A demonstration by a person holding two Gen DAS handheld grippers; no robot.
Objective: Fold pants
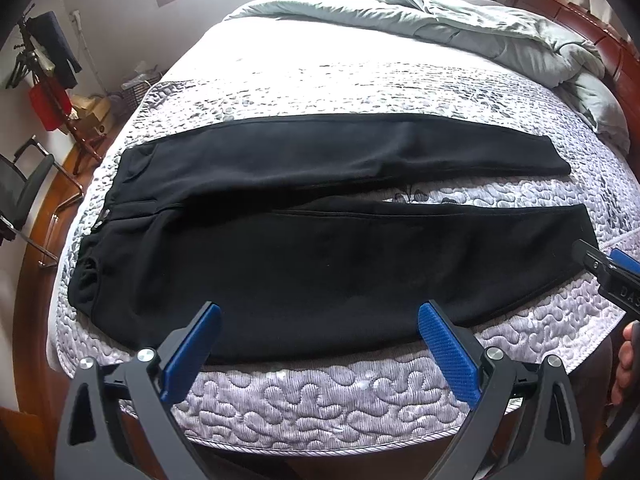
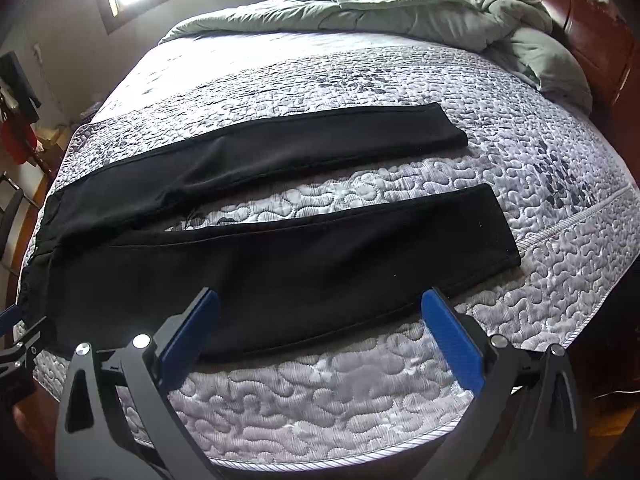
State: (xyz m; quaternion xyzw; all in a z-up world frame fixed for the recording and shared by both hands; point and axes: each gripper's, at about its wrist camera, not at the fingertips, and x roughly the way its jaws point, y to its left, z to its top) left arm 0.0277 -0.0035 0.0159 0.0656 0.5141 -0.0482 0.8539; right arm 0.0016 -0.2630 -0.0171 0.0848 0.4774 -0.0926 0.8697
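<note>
Black pants (image 1: 320, 248) lie flat on the quilted mattress (image 1: 320, 396), waistband to the left, both legs spread apart and running to the right. They also show in the right wrist view (image 2: 280, 256). My left gripper (image 1: 320, 316) is open and empty, hovering over the near leg's front edge. My right gripper (image 2: 320, 308) is open and empty, above the near leg closer to its cuff (image 2: 504, 232). The right gripper's tip also shows at the right edge of the left wrist view (image 1: 604, 268).
A grey-green duvet (image 1: 460, 28) is bunched at the far side by the wooden headboard (image 1: 580, 28). A chair (image 1: 24, 196), a clothes rack and boxes stand on the floor at left. The mattress front edge (image 2: 320, 452) lies just under the grippers.
</note>
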